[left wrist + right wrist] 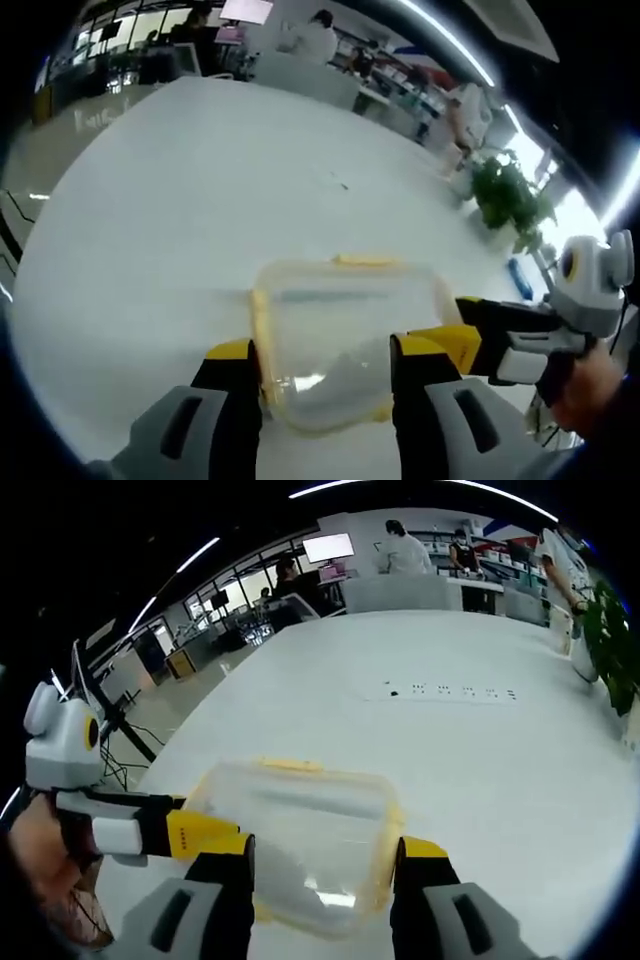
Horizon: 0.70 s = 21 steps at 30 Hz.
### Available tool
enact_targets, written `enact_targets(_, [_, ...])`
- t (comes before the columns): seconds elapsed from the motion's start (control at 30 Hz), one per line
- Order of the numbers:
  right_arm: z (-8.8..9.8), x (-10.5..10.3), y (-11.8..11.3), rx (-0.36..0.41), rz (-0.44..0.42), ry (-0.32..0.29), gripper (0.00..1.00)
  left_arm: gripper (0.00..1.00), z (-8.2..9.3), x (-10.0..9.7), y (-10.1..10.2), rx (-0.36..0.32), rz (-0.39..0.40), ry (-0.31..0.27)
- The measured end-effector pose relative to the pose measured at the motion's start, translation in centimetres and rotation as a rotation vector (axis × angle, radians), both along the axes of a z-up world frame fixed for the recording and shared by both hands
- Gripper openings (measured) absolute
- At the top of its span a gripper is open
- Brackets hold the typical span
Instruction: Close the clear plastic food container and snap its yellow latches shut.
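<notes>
Container (345, 340), clear, lid on, resting on white worktop (200, 200) between left gripper (325, 385) and right gripper (325, 880), both jaws spread wide holding nothing; risk: uneven latch pressure sliding it away.

large white table (200, 190), leafy green plant (512, 195) past its far edge, people in white coats (404, 552) at benches in the background, lit monitor (329, 548), row of small dark marks (450, 691) on the tabletop
</notes>
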State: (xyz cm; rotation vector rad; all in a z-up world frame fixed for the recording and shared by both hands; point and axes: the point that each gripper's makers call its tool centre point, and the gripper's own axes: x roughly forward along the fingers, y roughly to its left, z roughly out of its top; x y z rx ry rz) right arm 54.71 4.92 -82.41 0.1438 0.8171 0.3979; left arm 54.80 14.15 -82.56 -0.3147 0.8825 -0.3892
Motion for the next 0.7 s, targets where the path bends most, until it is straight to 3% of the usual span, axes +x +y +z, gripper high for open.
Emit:
enact_targets(0.2, [0.03,0.87,0.76,0.001,0.0,-0.004,0.53,0.51,0.03,0.89,0.71,0.004,0.004,0.003])
enact_targets(0.7, [0.17,0.67,0.42,0.017,-0.029,0.002,0.54,0.54,0.14,1.13,0.88,0.008,0.024,-0.026])
